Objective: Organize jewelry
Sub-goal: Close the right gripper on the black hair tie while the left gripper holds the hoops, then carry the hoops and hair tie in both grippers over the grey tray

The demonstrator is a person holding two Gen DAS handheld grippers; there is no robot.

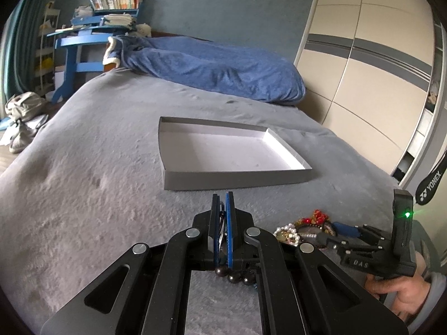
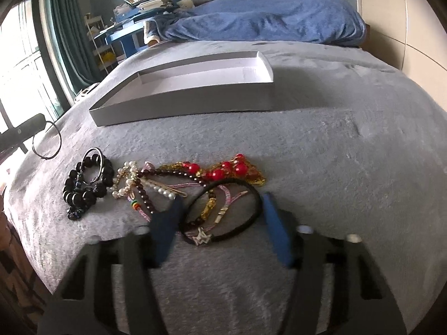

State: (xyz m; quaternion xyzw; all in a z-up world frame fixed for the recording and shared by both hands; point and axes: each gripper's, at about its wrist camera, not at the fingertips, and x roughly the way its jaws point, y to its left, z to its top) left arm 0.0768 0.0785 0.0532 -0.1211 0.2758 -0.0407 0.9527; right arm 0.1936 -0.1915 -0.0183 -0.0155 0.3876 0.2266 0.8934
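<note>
A shallow grey box lid point(image 1: 237, 180) with a white inside lies on the grey bed; it also shows in the right wrist view point(image 2: 184, 103). My left gripper point(image 1: 223, 198) is shut on a thin metal ring bangle point(image 1: 221, 237), just short of the box's near wall; dark beads point(image 1: 234, 276) lie under it. In the right wrist view the bangle point(image 2: 47, 141) hangs from the left gripper at far left. My right gripper point(image 2: 223, 203) is open over a black hair tie point(image 2: 223, 209) in a jewelry pile point(image 2: 167, 184): black beads point(image 2: 83, 184), pearls, red beads point(image 2: 223, 170).
A blue duvet point(image 1: 212, 67) lies bunched at the head of the bed. A blue desk with books point(image 1: 92, 28) stands back left. A wardrobe point(image 1: 377, 69) runs along the right. The pile and right gripper point(image 1: 343, 230) show at the left view's lower right.
</note>
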